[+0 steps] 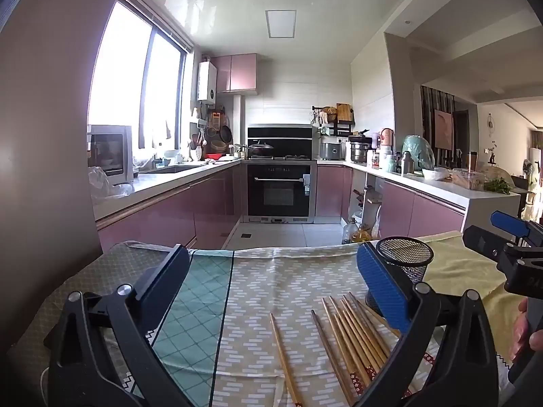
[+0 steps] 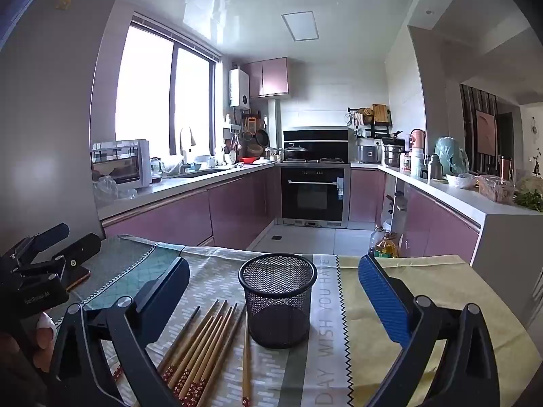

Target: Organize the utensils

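Wooden chopsticks point(image 2: 203, 346) lie loose on a patterned tablecloth point(image 2: 390, 305) beside an upright black mesh holder point(image 2: 276, 300).

The bundle rests just inside the right gripper's point(image 2: 275, 291) left finger, one stick lying apart nearer the holder, which stands midway between its wide-spread, empty fingers. The left gripper point(image 1: 271, 285) hovers released too, holding nothing, the chopsticks near its right finger point(image 1: 383, 291) and the holder beyond it. A kitchen counter point(image 2: 475, 200) runs behind.

Chopsticks point(image 2: 203, 346): about nine, count uncertain. Mesh cup point(image 2: 276, 300): one. Grippers: two.
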### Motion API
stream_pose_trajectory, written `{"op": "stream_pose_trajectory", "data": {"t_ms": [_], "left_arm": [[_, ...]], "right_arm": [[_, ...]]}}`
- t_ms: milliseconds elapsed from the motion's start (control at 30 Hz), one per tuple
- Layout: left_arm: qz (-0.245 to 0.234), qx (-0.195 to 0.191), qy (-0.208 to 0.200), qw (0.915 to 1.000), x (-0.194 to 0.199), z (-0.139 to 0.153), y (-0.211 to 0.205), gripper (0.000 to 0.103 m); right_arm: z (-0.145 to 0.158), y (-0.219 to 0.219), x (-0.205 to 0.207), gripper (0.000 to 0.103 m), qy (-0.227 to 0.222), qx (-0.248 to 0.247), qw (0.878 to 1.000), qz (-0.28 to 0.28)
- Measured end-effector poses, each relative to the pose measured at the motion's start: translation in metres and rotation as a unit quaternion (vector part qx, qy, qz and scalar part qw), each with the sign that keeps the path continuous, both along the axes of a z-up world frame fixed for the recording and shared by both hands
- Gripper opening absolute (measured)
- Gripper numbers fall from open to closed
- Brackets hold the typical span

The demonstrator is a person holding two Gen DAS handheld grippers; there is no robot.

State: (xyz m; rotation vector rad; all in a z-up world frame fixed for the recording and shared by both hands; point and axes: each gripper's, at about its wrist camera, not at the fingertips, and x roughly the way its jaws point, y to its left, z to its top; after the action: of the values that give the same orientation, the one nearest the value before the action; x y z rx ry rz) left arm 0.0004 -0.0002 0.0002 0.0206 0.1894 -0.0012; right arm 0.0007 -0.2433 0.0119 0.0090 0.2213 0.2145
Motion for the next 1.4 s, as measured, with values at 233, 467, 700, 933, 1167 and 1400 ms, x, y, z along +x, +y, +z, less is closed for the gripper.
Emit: {"op": "stream_pose_trajectory", "data": {"t_ms": [233,467,700,933,1167,1400], "left_arm": [[-0.001,-0.003,-0.003,1.0,0.002,0.0,-0.001,0.097],[-0.002,-0.002,-0.011,0.9999,0.002,-0.002,-0.007,0.097],[-0.003,-0.002,-0.022,0.9997,-0.006,-0.001,-0.002,0.097],[-0.002,-0.002,-0.026,0.9997,-0.006,-0.001,-0.001,0.097],[-0.003,-0.001,-0.028,0.9996,-0.008,-0.001,-0.001,0.097],[-0.003,-0.001,-0.028,0.9996,-0.007,0.0,-0.002,0.097]], "right_arm": [[0.006,-0.006,0.001,0.096,-0.004,0.001,1.0,-0.001],[0.009,-0.008,-0.005,0.096,-0.013,0.006,1.0,-0.005],[0.007,-0.004,-0.009,0.096,-0.014,0.008,1.0,-0.007],[0.007,-0.003,-0.01,0.096,-0.011,0.009,1.0,-0.008],[0.005,-0.003,-0.008,0.096,-0.01,0.013,1.0,-0.009],[0.002,-0.003,-0.006,0.096,-0.008,0.014,1.0,-0.009]]}}
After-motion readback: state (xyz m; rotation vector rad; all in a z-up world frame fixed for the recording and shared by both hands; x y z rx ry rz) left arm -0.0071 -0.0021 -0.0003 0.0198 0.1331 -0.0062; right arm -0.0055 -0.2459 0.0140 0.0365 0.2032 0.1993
